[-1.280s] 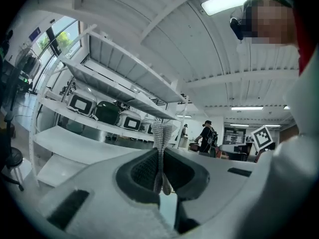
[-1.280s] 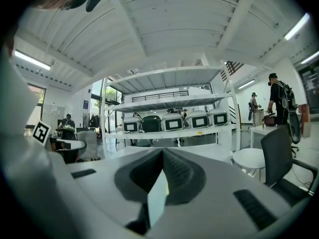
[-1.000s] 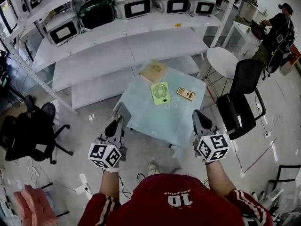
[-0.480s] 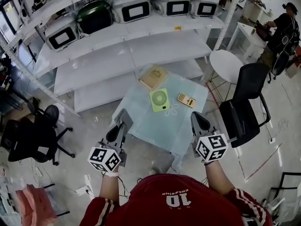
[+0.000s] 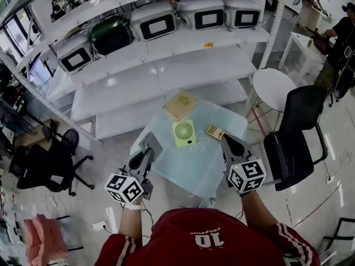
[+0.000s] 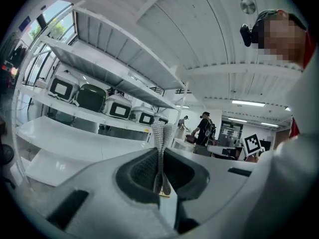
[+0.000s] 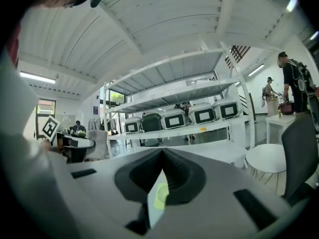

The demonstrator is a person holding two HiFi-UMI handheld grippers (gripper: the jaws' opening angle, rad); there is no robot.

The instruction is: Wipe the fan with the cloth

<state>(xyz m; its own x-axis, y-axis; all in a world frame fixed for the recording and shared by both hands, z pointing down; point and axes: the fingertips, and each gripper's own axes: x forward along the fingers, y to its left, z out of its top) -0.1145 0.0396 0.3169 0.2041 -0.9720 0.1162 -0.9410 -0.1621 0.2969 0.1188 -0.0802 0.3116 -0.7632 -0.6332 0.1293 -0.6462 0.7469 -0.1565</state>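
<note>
Pale square tabletop (image 5: 186, 168) bears a green fan (image 5: 184, 133) (round grille); left tongs (image 5: 151, 143) and right tongs (image 5: 227, 142) both closed, empty.

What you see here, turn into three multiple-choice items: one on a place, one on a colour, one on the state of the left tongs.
1. Where does the fan lie?
A. on the small table
B. on a shelf
C. on the black chair

2. What colour is the fan?
A. red
B. light green
C. black

3. How do the left tongs stand?
A. wide open
B. shut on the fan
C. shut, holding nothing

Answers:
1 A: the head view shows it flat on the tabletop.
2 B: its body is light green.
3 C: the left gripper view shows the jaws pressed together with nothing between them.
</note>
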